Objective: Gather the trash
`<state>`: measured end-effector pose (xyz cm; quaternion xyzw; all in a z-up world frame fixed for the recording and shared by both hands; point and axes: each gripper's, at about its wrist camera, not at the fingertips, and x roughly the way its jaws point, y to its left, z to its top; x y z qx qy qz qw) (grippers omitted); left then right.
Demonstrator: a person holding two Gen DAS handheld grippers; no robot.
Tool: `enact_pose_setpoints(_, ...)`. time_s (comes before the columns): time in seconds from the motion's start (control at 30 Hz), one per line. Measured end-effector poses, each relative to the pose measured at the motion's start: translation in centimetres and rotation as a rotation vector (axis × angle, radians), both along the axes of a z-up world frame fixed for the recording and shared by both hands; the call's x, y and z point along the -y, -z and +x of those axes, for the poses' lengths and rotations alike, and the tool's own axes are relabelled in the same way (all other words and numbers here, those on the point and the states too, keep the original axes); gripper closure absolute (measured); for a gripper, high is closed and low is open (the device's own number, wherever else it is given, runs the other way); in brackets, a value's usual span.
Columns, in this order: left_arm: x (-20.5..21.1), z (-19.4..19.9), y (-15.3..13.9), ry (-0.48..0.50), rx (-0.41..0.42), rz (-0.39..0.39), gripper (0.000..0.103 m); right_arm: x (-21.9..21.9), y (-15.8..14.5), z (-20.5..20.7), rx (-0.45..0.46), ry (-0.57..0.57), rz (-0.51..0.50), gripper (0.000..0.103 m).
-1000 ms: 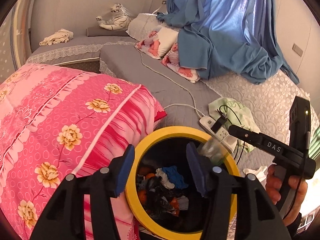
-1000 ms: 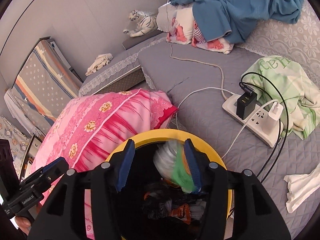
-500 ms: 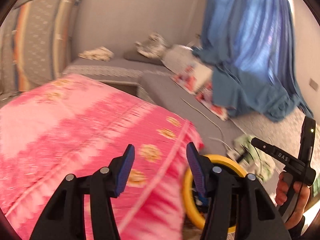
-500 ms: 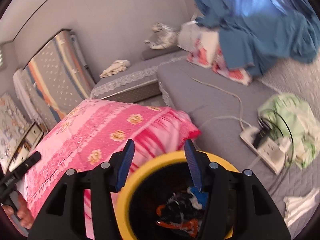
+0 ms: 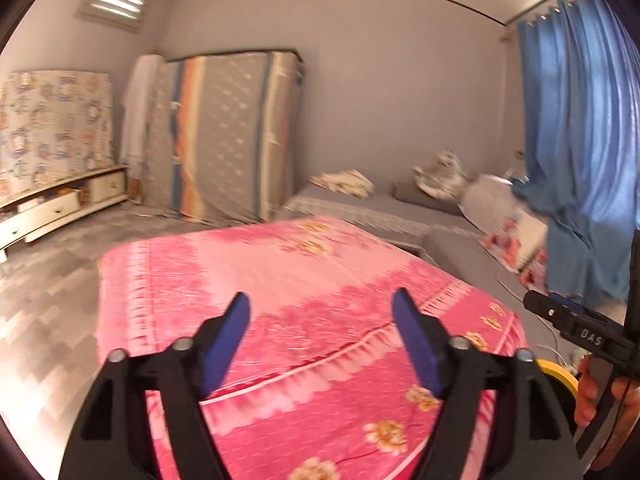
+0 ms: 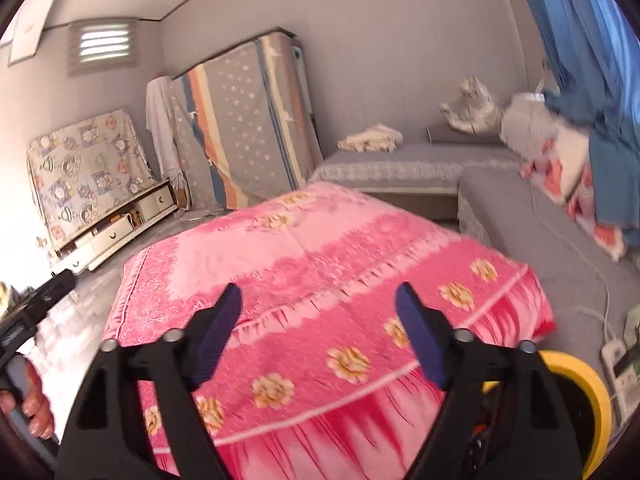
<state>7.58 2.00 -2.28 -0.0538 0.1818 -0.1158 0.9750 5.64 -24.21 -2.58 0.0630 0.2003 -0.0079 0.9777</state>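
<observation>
Grippers empty: left gripper (image 5: 320,312) & right gripper (image 6: 318,304) both spread wide above pink quilt (image 6: 320,264). Yellow bin (image 6: 588,392) at quilt's right corner; no trash in sight, prob. nearly done.

The right claw (image 6: 320,320) hangs empty, jaws apart, over the pink floral quilt (image 6: 320,264), the yellow-rimmed bin (image 6: 584,392) just right.

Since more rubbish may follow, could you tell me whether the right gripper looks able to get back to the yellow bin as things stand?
Probably yes: the right gripper is open and empty, and the yellow bin sits just beside it at lower right, with nothing visible between them.
</observation>
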Motion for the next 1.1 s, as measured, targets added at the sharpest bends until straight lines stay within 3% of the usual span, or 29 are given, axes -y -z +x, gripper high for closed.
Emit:
enact_pose_setpoints(0.13, -1.9, -2.8, -1.3, -0.071, 0.081, -0.012, 0.008, -2.7, -0.9, -0.6, 0.07, -0.001, -0.051, 0.019)
enact_pose_setpoints(0.33, -1.8, -5.6, -3.3, -0.096, 0.165, -0.028, 0.008, -3.8, -1.2, -2.2, 0.148, 0.044, -0.082, 0.01)
enact_pose_setpoints(0.63, -1.1, -6.8, -3.4, -0.103, 0.175, -0.006, 0.008, -2.6, -1.1, -4.3, 0.202, 0.114, -0.076, 0.009)
enact_pose_setpoints(1.1, -0.1, -6.9, -3.1, -0.086, 0.179, -0.013, 0.008, -2.8, -0.1, -5.0, 0.199, 0.135, -0.081, 0.009)
